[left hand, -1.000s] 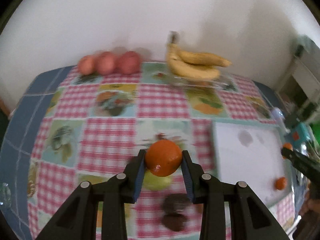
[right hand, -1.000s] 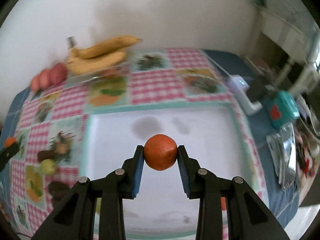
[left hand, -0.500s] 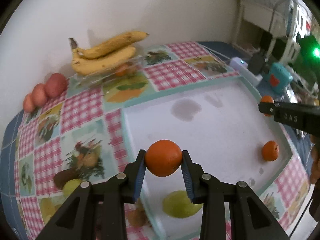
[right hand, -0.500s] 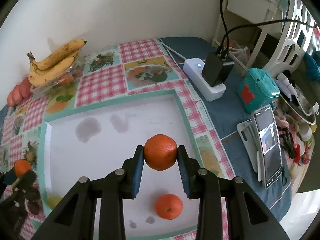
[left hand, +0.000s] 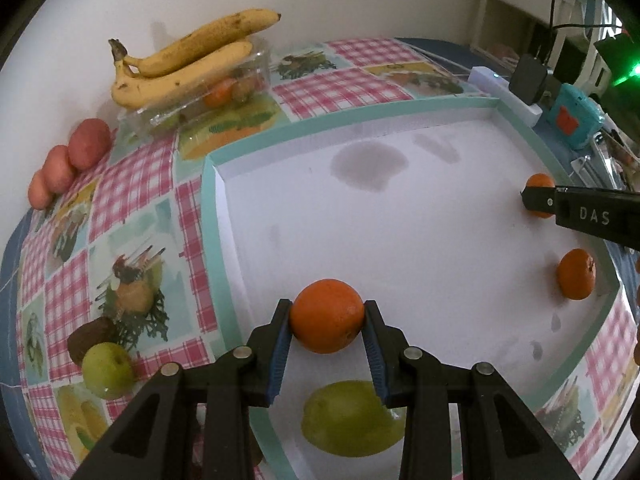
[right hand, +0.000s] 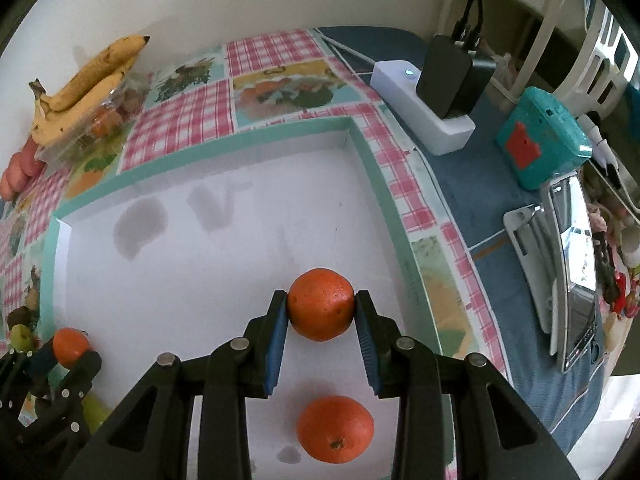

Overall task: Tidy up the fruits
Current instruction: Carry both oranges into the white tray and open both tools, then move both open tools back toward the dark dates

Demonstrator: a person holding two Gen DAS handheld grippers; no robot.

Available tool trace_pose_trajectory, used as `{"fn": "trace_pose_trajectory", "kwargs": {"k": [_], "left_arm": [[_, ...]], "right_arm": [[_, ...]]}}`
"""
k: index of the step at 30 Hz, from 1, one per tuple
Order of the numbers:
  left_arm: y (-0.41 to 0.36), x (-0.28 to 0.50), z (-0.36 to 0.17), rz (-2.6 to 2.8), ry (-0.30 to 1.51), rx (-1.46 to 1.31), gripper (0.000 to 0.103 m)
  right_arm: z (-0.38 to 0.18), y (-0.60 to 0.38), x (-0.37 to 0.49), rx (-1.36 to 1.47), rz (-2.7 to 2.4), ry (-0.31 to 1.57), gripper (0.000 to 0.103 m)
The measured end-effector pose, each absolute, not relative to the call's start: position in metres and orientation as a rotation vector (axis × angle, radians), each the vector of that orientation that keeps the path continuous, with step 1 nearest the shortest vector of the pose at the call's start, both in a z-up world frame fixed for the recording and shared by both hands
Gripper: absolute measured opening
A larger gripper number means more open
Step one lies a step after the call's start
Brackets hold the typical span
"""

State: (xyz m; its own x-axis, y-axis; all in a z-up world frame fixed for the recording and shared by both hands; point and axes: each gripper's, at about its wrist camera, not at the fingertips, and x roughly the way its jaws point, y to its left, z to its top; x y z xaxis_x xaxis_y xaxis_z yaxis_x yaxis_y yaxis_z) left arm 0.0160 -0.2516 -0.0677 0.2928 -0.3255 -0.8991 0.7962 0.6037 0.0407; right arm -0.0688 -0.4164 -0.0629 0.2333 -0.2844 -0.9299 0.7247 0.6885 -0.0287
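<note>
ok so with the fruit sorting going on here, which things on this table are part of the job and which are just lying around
Part of the job:
left tool holding an orange
right tool holding an orange
loose orange in the white tray
green apple in the tray
bananas
red fruits

Just lying about:
power strip
teal box
phone

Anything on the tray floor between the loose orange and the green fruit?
No, in the left wrist view bare white tray floor separates the loose round orange from the yellow-green fruit.
</note>
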Motion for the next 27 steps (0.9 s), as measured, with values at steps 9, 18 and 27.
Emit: {"fn": "trace_pose_trajectory", "kwargs": {"k": [9,18,27], "left_arm": [[-0.252,0.019,-0.069,-0.799,1.029,0.54,0.041],[-0.253,0.012,-0.054,-0.81,0.997,0.55,0.078],[-0.24,0.01,-0.023,-0.793,0.902,0.555,0.103]], "right_arm": [[-0.065,-0.415,-0.066,0.425,-0.737,1.147,0.036],[-0.065,-0.412,-0.062,0.391,-0.728,1.167,0.061],[-0.026,-0.409,-0.062,0.339,-0.761,1.084,0.086]]}}
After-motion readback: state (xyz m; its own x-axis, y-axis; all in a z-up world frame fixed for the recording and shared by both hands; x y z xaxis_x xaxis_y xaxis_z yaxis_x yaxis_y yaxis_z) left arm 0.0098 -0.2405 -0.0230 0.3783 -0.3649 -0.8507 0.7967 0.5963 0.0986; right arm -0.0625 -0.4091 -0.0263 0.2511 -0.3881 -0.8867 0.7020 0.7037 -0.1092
